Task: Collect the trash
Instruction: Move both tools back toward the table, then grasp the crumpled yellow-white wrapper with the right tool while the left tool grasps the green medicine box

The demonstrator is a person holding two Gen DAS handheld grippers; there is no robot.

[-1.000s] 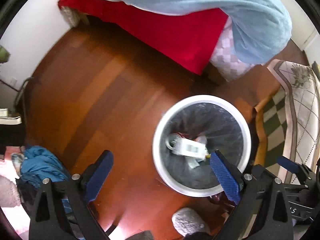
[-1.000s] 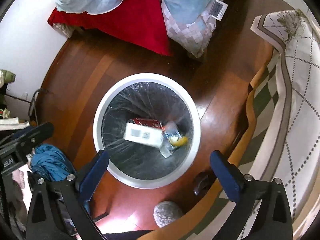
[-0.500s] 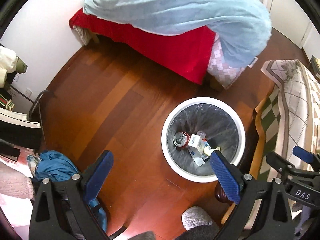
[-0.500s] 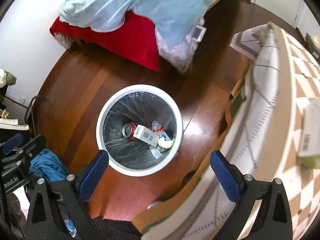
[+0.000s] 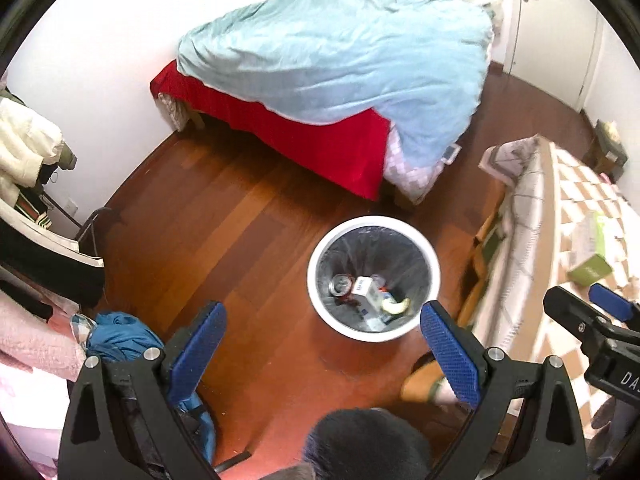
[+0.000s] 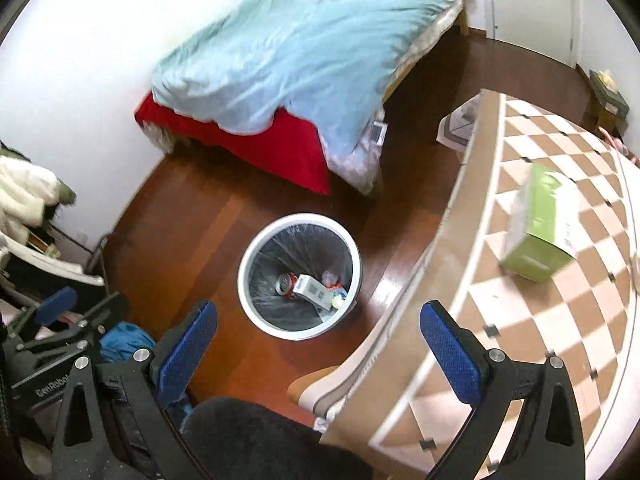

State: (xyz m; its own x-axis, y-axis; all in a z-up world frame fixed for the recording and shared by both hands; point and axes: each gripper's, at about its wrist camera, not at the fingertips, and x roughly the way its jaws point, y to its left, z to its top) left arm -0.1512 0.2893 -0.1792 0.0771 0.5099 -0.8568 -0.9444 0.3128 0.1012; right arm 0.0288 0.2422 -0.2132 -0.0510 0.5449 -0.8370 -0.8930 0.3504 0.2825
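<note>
A white round trash bin [image 5: 434, 264] [image 6: 244, 280] with a dark liner stands on the wooden floor. Inside lie a drink can [image 5: 340, 284] [image 6: 285, 283], a white carton [image 5: 366, 290] [image 6: 311, 289] and other scraps. My left gripper [image 5: 324, 344] is open, held high above the floor, with nothing between its blue pads. My right gripper [image 6: 316, 344] is open too and empty, high above the bin's right side and the table edge. A green tissue box [image 6: 540, 228] [image 5: 592, 260] lies on the checkered table.
A bed with a light blue duvet [image 5: 332, 56] and red sheet [image 5: 304, 140] fills the back. The checkered table [image 6: 560, 320] is on the right. Blue cloth [image 5: 116, 340] and clothes pile at the left. A slippered foot [image 5: 424, 386] stands near the bin.
Both grippers have risen well above the bin, which looks smaller and farther now. The table top and green box have come into view at right. Both stay open.
</note>
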